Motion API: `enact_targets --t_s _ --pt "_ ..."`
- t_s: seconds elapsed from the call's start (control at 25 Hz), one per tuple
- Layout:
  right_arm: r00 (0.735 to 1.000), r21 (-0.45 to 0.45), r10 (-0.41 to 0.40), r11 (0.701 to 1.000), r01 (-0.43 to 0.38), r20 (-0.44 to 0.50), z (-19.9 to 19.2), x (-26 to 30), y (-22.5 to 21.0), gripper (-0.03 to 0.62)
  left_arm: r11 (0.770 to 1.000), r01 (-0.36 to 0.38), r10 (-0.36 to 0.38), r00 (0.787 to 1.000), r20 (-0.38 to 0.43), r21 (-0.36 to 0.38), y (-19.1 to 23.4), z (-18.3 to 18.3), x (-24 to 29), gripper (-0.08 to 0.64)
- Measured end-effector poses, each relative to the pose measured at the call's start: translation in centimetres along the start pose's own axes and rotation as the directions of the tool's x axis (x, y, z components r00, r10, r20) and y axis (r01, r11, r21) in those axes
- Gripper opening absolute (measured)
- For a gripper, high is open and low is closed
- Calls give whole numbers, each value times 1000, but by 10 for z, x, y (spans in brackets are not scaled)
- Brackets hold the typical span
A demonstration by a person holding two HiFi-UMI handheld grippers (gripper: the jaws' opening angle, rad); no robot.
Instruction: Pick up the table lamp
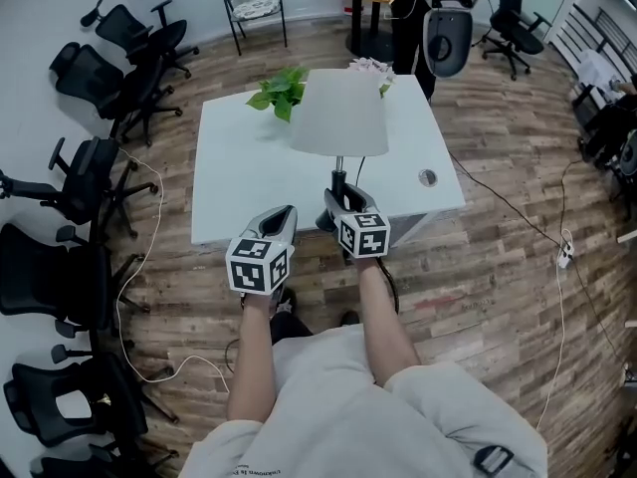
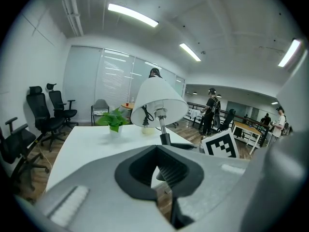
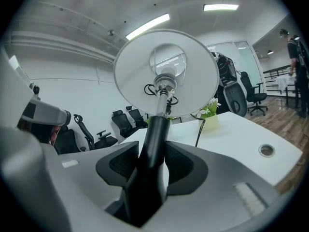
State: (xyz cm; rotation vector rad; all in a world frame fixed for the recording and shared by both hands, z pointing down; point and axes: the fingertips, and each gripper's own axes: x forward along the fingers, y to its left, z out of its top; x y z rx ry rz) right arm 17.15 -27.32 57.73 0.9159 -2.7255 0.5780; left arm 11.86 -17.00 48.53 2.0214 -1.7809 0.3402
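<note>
Near the front edge of the white rectangular counter (image 1: 239, 167) stands the table lamp with the pale cone shade and black stem (image 1: 338, 113). The right gripper (image 1: 343, 202) has its jaws spread either side of that stem, low down, not squeezing as far as I can tell. So it's the grab step: clamp next, then lift straight so the top-heavy shade doesn't swing. Just beside it, the left gripper (image 1: 286, 215) is clenched on nothing. The lamp's base is hidden behind the right gripper, and pad contact is hard to judge.
</note>
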Motion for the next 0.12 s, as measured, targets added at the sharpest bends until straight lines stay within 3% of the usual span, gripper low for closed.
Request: enact_targets --t_s 0.12 --pt "1000 -4 1 1000 -1 -3 1 3 0 195 1000 -1 1 1000 -9 -10 5 -3 3 0"
